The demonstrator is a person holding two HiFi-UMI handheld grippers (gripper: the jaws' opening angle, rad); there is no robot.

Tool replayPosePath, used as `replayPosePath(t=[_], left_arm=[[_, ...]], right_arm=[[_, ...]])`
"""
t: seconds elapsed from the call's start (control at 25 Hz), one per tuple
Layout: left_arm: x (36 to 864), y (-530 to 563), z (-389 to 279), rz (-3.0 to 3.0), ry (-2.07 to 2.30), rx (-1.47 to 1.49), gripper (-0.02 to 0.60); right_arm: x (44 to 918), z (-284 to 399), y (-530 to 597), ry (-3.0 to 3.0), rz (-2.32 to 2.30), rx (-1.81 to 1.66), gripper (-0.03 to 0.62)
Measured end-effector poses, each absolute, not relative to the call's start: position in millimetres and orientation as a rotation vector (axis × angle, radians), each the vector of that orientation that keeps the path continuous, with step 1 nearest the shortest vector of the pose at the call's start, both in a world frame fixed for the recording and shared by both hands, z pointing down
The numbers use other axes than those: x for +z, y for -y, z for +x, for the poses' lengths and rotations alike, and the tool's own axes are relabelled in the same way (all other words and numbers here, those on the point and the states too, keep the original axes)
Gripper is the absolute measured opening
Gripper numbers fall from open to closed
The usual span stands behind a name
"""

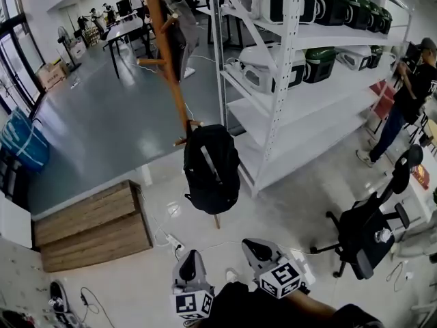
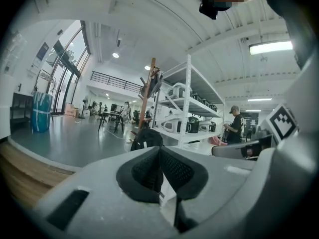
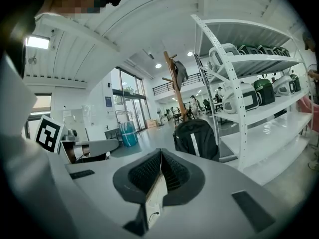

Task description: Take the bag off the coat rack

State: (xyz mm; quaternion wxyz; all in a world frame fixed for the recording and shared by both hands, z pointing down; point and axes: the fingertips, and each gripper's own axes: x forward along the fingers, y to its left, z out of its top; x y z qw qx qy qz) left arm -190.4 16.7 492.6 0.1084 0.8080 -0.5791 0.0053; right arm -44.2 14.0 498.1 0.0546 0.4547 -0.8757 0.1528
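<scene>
bag (image 1: 212,169) hangs low on the rack (image 1: 168,60), at 12 o'clock from both grippers, well apart. left gripper (image 2: 160,156) and right gripper (image 3: 160,159) are pressed together, empty. the bag looks soft, saggy and fairly heavy; i'd grab its top strap.

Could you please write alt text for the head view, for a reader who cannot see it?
A black backpack hangs low on a wooden coat rack beside white metal shelving. The left gripper and the right gripper show at the bottom edge, jaws shut and empty, well short of it.
</scene>
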Motion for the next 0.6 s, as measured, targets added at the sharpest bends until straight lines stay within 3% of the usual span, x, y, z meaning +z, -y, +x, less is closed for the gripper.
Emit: replayPosePath(t=[0.6], left_arm=[[505, 73, -210, 2.311, 1.755, 0.016, 0.018]], right_arm=[[508, -64, 89, 2.653, 1.303, 0.461, 0.012]])
